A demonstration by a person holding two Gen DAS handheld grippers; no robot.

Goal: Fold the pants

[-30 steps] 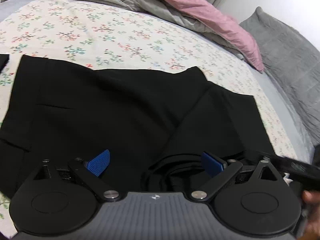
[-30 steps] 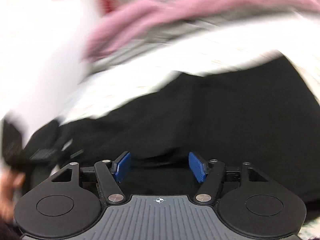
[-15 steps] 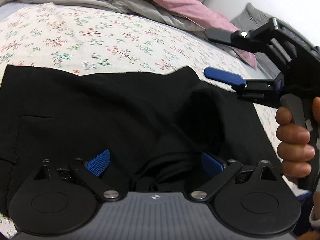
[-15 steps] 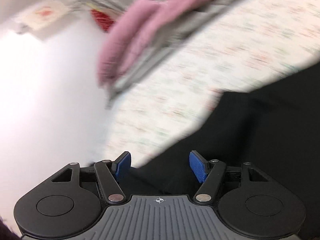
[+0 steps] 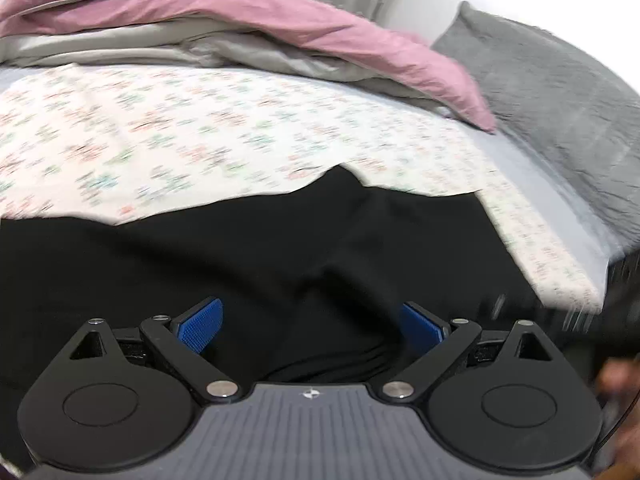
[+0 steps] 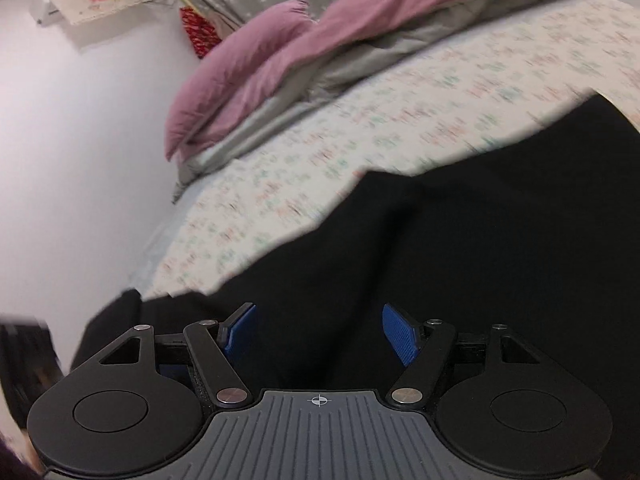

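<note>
Black pants [image 5: 240, 248] lie spread on the floral bedsheet [image 5: 180, 132], filling the lower half of both views; they also show in the right wrist view [image 6: 460, 240]. My left gripper [image 5: 312, 326] is open just above the cloth, with a bunched fold of the pants rising between its blue pads [image 5: 200, 324]. My right gripper [image 6: 320, 334] is open and empty over the black cloth near the pants' edge. The right gripper shows as a dark blur at the right edge of the left wrist view [image 5: 616, 300].
A pink and grey duvet [image 5: 280, 32] is heaped at the far side of the bed. A grey pillow [image 5: 552, 92] lies at the right. In the right wrist view a white wall [image 6: 72, 160] borders the bed's left edge.
The right gripper has come down from in front of the left camera to low over the pants. The left gripper has tilted up, and the fold between its pads has shifted.
</note>
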